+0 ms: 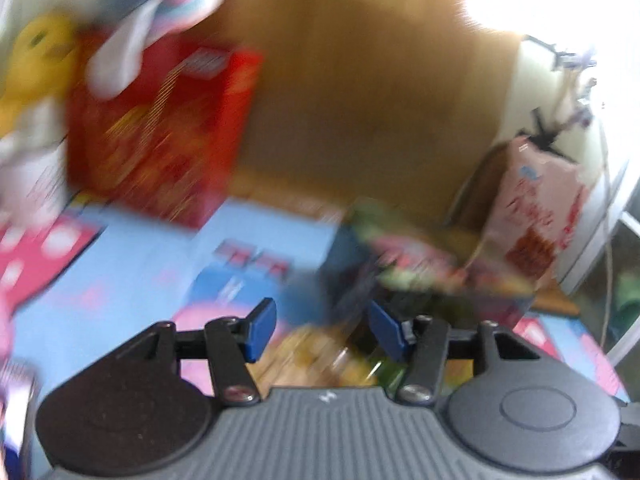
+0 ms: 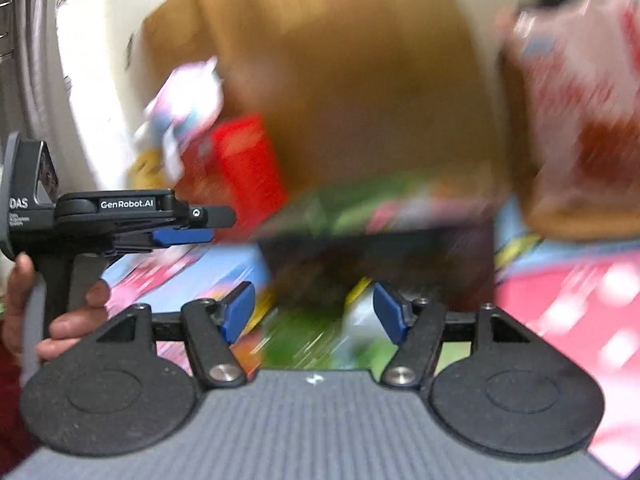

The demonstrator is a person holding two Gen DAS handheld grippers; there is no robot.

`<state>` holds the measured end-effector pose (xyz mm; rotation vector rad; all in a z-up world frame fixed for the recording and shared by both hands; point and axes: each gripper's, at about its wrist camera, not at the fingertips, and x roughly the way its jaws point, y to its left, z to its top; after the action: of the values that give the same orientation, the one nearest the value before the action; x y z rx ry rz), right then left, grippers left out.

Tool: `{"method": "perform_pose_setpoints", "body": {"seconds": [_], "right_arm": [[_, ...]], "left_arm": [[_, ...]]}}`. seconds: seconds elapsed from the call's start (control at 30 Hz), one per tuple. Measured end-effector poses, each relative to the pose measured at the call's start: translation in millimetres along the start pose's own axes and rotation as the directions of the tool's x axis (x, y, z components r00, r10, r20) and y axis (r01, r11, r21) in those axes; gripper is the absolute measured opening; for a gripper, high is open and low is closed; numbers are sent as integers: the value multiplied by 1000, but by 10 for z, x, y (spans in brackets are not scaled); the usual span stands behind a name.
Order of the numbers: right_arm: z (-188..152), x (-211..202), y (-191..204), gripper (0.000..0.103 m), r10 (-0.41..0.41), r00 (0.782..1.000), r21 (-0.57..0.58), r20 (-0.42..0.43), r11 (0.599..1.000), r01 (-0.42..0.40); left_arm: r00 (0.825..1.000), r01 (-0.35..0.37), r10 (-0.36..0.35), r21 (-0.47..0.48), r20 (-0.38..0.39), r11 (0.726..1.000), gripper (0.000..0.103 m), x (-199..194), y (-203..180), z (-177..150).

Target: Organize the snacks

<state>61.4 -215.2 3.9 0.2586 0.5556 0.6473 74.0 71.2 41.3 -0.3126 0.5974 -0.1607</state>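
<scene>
Between pickups, judging by both empty claws: left claw (image 1: 322,330) and right claw (image 2: 314,312) parted, gripping nothing. Blurred green snack packet (image 2: 340,208) just ahead on the cartoon mat (image 1: 132,264), red snack box (image 1: 160,132) against the cardboard box (image 1: 360,80). Next, probably: steadying, then closing on one packet.

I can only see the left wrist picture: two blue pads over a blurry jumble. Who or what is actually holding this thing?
Observer: The right wrist view shows it side-on. A person's hand is wrapped round the handle of the left tongs.
Visitor: Is there a second pair?
Observer: Yes, the right tongs. Their blue pads stand apart with nothing pinched.
Visitor: What's in front of those?
Observer: A green packet lies below the open pads. It is too smeared to read.
</scene>
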Motion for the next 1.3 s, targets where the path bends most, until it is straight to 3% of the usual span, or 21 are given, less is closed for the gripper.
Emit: {"method": "perform_pose_setpoints", "body": {"seconds": [0.13,0.23,0.27,0.43,0.57,0.63,0.77,0.87,1.0,1.17,1.3], "right_arm": [[-162,225,187,67,40,992,21,-123,999,-38],[-170,313,371,59,71,979,-19,-191,997,-76],[-150,296,456,56,66,979,-54,-192,995,-78],[69,398,714,57,-26,997,-199,-78,980,10],[195,881,668,54,-105,986,-261,-131,963,68],[209,1073,629,47,-114,977,-250,-181,966,67],[225,1206,638,31,-93,973,-202,-209,978,50],[215,949,747,25,-61,980,-191,-191,981,24],[79,364,863,25,-62,994,-248,-94,968,37],[-171,-231,562,25,-127,990,-175,-63,978,115],[-379,-642,326,25,-207,977,-116,-49,973,200]], "left_arm": [[999,-13,8,-94,-52,995,50,-99,295,-247],[999,-33,30,-89,-32,995,50,-173,370,-241],[999,-43,41,-96,-21,994,50,-179,404,-194],[999,-41,37,-158,-31,987,51,10,527,73],[997,-36,26,-153,-72,988,50,245,494,84],[992,-41,20,-165,-127,985,38,399,512,20],[993,-4,-16,-168,-114,986,14,307,497,-49],[995,33,-49,-187,-84,982,13,58,423,-101],[990,109,-119,-127,-72,986,13,-188,83,-262],[968,208,-203,13,-150,978,13,-203,-557,-595],[949,253,-221,120,-226,960,13,-77,-1039,-870]]}}
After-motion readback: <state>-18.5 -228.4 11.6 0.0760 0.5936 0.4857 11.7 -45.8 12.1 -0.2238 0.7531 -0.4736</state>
